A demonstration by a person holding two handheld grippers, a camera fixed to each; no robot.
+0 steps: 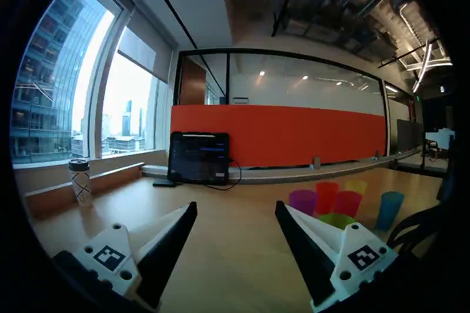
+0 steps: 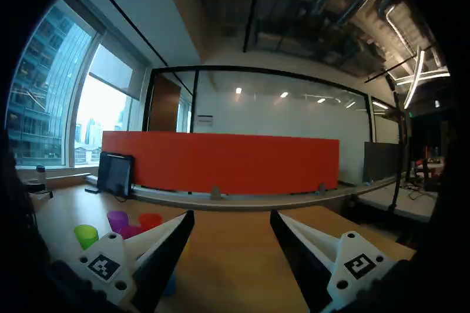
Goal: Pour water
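The left gripper (image 1: 235, 207) is released. Its two white plastic fingers are wedge-shaped, with black inner faces and square printed markers, and they stand wide apart with nothing between them. Below them is a smooth, pale wooden table (image 1: 235, 266). The right gripper (image 2: 230, 216) has the same build and is likewise spread, grasping nothing.

The cups are small, tapered tumblers of glossy, translucent coloured plastic. In the left gripper view they stand in a tight cluster on the table, ahead and to the right of the fingers. The purple cup (image 1: 302, 200), orange cup (image 1: 326, 194), yellow cup (image 1: 355, 185) and pink cup (image 1: 348, 202) are close together. The green cup (image 1: 336, 219) is lower and partly hidden by the right finger, and the blue cup (image 1: 389, 209) stands just beside the group on its right. In the right gripper view the same cluster sits low on the left, partly behind the left finger. Whether any cup holds water cannot be told.

A tall, clear bottle (image 1: 80, 184) with a dark lid and a criss-cross pattern stands at the table's far left by the window (image 1: 64, 96), well apart from the cups. Its contents cannot be told.

A flat dark tablet (image 1: 198, 157) is propped upright at the table's back edge, with a thin cable curling from it. Behind it runs a matte orange partition (image 1: 282, 135) with glass above.
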